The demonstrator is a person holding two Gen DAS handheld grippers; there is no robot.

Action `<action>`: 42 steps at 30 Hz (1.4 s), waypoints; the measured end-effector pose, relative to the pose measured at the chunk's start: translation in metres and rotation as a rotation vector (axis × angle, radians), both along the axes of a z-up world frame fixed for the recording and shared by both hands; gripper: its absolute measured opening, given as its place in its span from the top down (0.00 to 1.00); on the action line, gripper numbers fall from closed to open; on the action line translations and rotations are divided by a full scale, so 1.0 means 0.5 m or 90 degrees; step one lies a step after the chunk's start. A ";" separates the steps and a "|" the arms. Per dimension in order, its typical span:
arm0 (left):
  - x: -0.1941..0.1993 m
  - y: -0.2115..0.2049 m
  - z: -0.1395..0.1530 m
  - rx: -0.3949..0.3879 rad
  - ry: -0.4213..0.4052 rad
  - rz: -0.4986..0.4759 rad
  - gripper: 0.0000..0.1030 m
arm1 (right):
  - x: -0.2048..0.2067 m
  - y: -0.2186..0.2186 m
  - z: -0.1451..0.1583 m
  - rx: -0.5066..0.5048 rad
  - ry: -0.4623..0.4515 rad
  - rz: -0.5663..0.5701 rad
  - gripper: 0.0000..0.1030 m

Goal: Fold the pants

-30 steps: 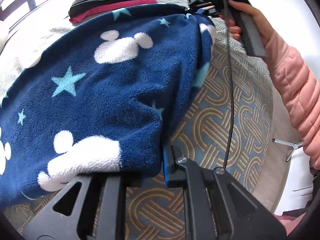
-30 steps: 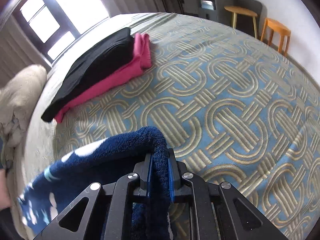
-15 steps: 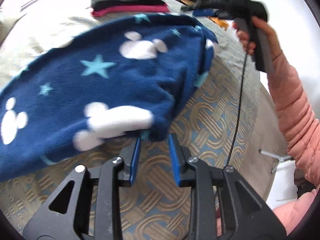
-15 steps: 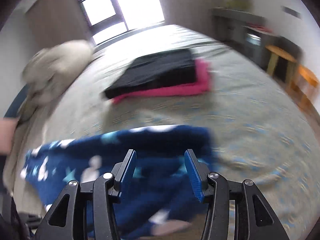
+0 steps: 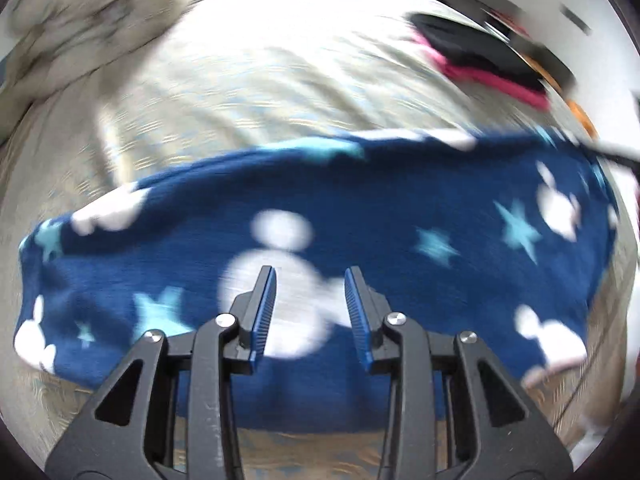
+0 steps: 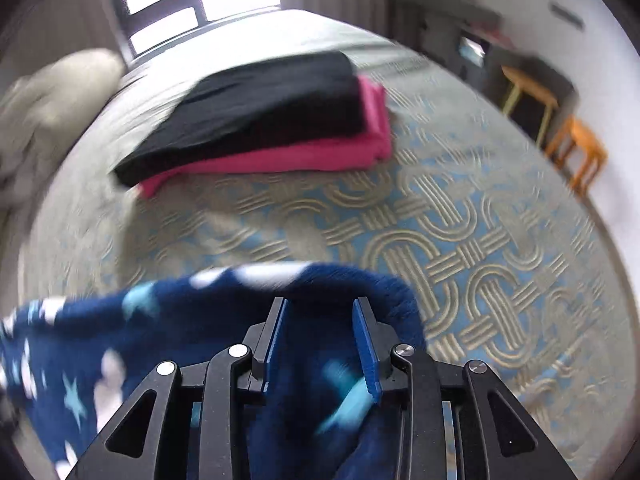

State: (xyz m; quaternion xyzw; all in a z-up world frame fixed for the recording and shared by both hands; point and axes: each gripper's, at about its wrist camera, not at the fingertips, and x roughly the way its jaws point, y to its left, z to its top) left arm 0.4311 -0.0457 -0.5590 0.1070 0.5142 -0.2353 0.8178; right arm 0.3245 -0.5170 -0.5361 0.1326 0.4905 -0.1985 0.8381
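The pants are dark blue fleece with white mouse heads and light blue stars. They lie folded as a wide band across the patterned bedspread. My left gripper is open and empty, just above the band's near edge. In the right wrist view the pants lie bunched under and in front of my right gripper, which is open with fleece below its blue pads. Both views are blurred by motion.
A folded black garment on a pink one lies further up the bed, also in the left wrist view. A beige pillow sits at the head. Wooden stools and a dark cabinet stand beside the bed.
Both grippers were shut on the pants a second ago and have opened and let go. The pants now lie on the bed. Both cameras have swung round.
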 end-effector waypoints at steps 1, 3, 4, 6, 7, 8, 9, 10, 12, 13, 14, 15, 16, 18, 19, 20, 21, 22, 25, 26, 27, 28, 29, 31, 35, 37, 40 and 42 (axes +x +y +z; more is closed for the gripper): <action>0.014 0.014 -0.003 0.000 0.002 0.011 0.64 | 0.003 0.031 0.007 0.014 -0.007 0.031 0.67; 0.042 0.043 -0.010 0.018 -0.006 0.036 0.64 | 0.024 0.101 0.008 0.048 -0.012 0.096 0.64; 0.058 0.063 -0.013 0.034 -0.015 0.049 0.64 | 0.036 0.138 0.005 0.057 -0.009 0.130 0.63; 0.079 0.091 -0.020 0.046 -0.024 0.066 0.64 | 0.074 0.235 -0.008 0.052 0.003 0.210 0.63; 0.090 0.109 -0.021 0.042 -0.025 0.075 0.64 | 0.091 0.279 -0.012 0.048 0.006 0.243 0.63; 0.102 0.129 -0.023 0.032 -0.021 0.081 0.63 | 0.114 0.322 -0.018 0.051 0.009 0.276 0.63; 0.111 0.140 -0.026 0.028 -0.015 0.087 0.62 | 0.139 0.359 -0.026 0.067 0.014 0.306 0.63; 0.122 0.157 -0.032 0.027 -0.007 0.093 0.59 | 0.166 0.381 -0.035 0.086 0.019 0.326 0.63; 0.144 0.181 -0.051 0.039 0.003 0.093 0.59 | 0.210 0.433 -0.056 0.122 0.034 0.357 0.63; 0.157 0.185 -0.064 0.048 0.007 0.092 0.59 | 0.221 0.457 -0.066 0.121 0.046 0.361 0.63; 0.178 0.191 -0.082 0.060 0.011 0.099 0.59 | 0.241 0.465 -0.083 0.110 0.065 0.351 0.63; 0.195 0.196 -0.096 0.068 0.011 0.106 0.59 | 0.257 0.468 -0.100 0.088 0.087 0.327 0.63; 0.223 0.198 -0.115 0.080 0.010 0.115 0.59 | 0.275 0.466 -0.119 0.059 0.101 0.299 0.66; 0.262 0.201 -0.134 0.076 0.006 0.122 0.57 | 0.308 0.450 -0.136 0.051 0.087 0.252 0.66; 0.277 0.201 -0.133 0.062 0.003 0.127 0.57 | 0.318 0.444 -0.138 0.050 0.084 0.230 0.66; 0.282 0.204 -0.129 0.057 0.002 0.131 0.57 | 0.327 0.441 -0.138 0.048 0.086 0.210 0.66; 0.283 0.206 -0.121 0.052 0.000 0.135 0.57 | 0.329 0.440 -0.133 0.042 0.091 0.202 0.66; 0.276 0.211 -0.110 0.051 -0.009 0.137 0.57 | 0.326 0.445 -0.127 0.034 0.096 0.202 0.66; 0.230 0.252 -0.060 0.027 -0.054 0.148 0.55 | 0.286 0.461 -0.086 0.038 0.079 0.219 0.64; 0.214 0.274 -0.047 0.017 -0.060 0.157 0.53 | 0.262 0.465 -0.067 0.052 0.063 0.228 0.64; 0.196 0.301 -0.037 0.011 -0.067 0.171 0.52 | 0.236 0.468 -0.050 0.065 0.048 0.236 0.63; 0.171 0.330 -0.024 0.007 -0.076 0.186 0.51 | 0.208 0.474 -0.035 0.075 0.037 0.243 0.60; 0.149 0.357 -0.015 0.002 -0.085 0.199 0.51 | 0.177 0.481 -0.022 0.082 0.025 0.248 0.59; 0.107 0.424 -0.002 -0.011 -0.099 0.239 0.49 | 0.115 0.500 -0.006 0.092 0.006 0.256 0.55; 0.045 0.530 -0.016 -0.002 -0.102 0.315 0.42 | -0.004 0.551 -0.020 0.116 -0.010 0.301 0.50; 0.035 0.560 -0.043 -0.012 -0.061 0.324 0.42 | -0.030 0.561 -0.051 0.097 0.018 0.285 0.49; 0.035 0.573 -0.084 -0.042 -0.005 0.337 0.42 | -0.036 0.537 -0.136 0.133 0.063 0.216 0.49; 0.039 0.571 -0.102 -0.081 0.025 0.344 0.42 | -0.037 0.536 -0.123 0.139 0.047 0.190 0.48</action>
